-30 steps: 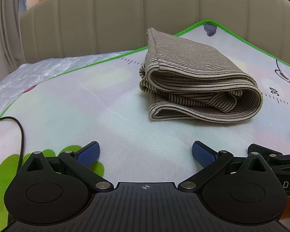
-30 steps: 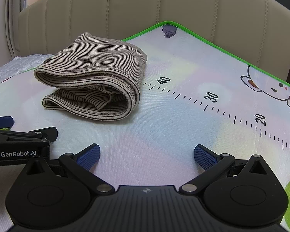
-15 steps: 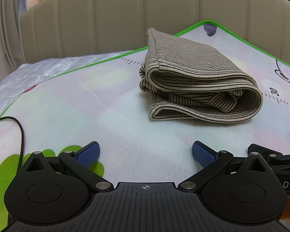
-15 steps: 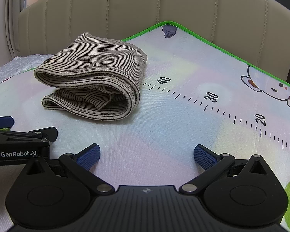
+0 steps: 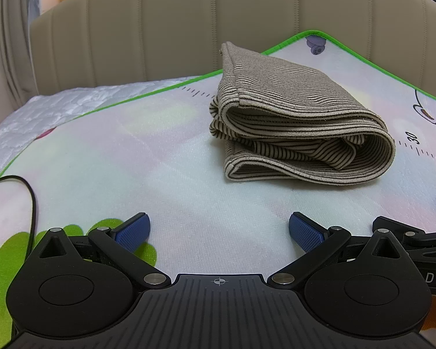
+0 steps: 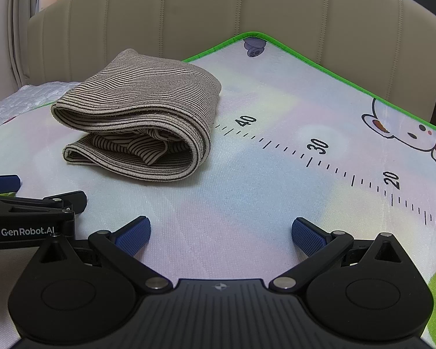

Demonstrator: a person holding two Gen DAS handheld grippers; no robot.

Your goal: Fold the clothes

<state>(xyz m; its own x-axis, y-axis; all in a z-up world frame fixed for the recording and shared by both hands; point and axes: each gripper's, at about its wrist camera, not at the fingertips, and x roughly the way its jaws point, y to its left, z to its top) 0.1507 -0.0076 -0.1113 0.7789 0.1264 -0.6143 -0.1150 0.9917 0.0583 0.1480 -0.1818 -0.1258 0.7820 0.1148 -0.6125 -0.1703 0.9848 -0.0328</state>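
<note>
The left gripper (image 5: 218, 229) and right gripper (image 6: 221, 231) are held low, spread wide, empty; the folded striped garment (image 5: 299, 133) is seen mid-frame, untouched.

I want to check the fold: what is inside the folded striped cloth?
Inside the striped cloth, only bunched layers of the same fabric show at its open end. Deeper inside is covered, so anything else there cannot be seen.

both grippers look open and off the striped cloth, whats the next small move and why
Probably none on the cloth: just back both grippers away. The striped garment already lies folded in a compact bundle on the play mat, and the left gripper and right gripper are both open, empty and short of it. At most, the loose inner layer showing at the open end could be tucked in.
</note>
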